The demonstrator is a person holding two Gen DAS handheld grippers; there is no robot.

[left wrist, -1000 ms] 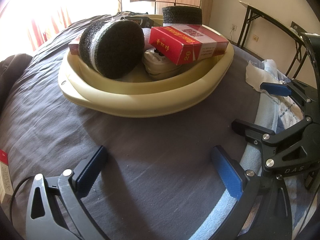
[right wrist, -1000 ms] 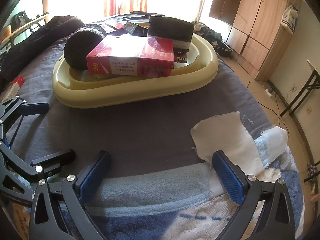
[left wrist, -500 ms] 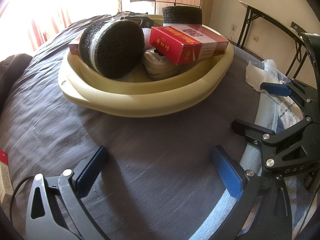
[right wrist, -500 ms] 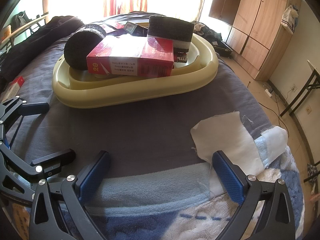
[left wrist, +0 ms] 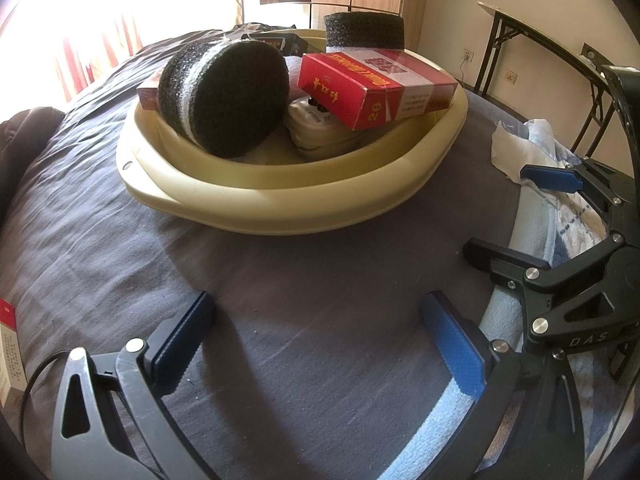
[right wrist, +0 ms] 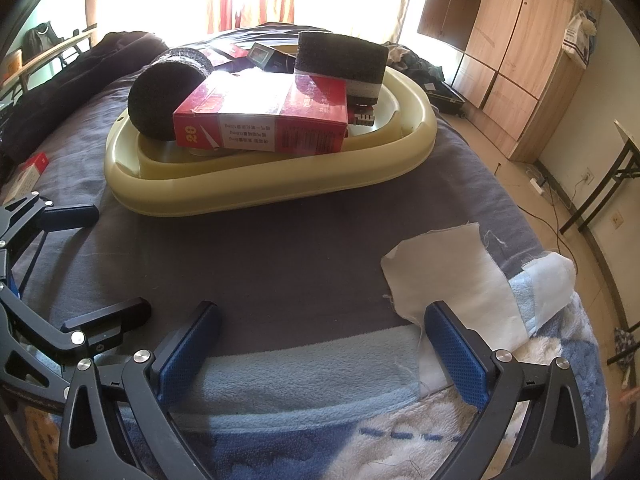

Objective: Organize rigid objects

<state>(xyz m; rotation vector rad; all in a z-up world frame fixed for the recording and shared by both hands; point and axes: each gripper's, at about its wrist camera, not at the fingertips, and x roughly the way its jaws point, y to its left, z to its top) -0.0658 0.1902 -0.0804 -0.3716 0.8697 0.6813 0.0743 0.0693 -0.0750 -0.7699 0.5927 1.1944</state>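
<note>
Both sets of fingers are spread and empty over the bed (left wrist: 300,360): ahead of the left gripper (left wrist: 320,344) sits the cream basin (left wrist: 280,200) with a round black sponge (left wrist: 224,96) and red box (left wrist: 372,88), while the right gripper (right wrist: 320,352) has a white cloth (right wrist: 448,276) by its right finger.

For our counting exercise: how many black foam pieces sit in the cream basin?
2. One round foam piece leans at the basin's left side; another foam piece stands at the back, behind the red box. More may be hidden underneath.
</note>
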